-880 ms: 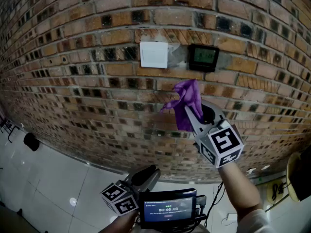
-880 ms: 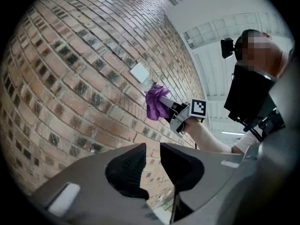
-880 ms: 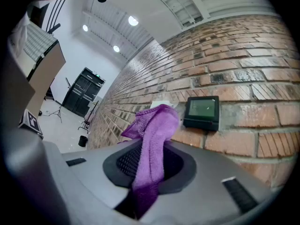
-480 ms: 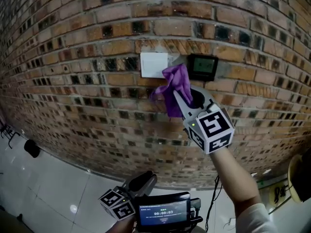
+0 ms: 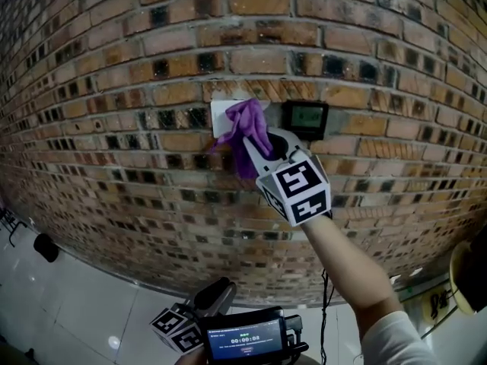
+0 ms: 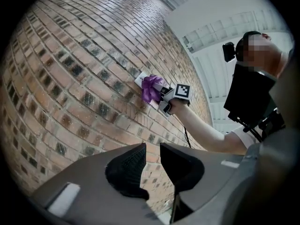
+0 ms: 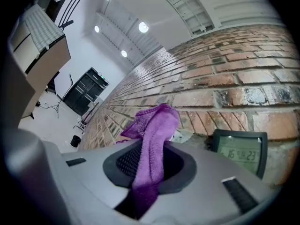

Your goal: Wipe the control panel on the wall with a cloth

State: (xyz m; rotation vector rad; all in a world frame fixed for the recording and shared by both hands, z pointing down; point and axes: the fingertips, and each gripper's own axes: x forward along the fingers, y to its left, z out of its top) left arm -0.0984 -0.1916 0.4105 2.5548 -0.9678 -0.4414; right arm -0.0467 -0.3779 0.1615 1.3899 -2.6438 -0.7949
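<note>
While the right gripper (image 5: 257,141), jaws clamped on the cloth (image 5: 245,124), holds it at the white panel (image 5: 218,112) on the wall (image 5: 114,135) (left gripper (image 6: 153,156) low, jaws slightly apart, empty), firm, flat, overlapping strokes seem best.

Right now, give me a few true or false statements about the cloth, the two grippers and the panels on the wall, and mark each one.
1. The right gripper is shut on a purple cloth. True.
2. The cloth covers the dark display. False: the display is uncovered. The cloth overlaps the white panel to its left.
3. The left gripper holds a second cloth. False: its jaws stand apart with nothing between them, and it sits low, away from both panels.
4. Both panels are set in a brick wall. True.
</note>
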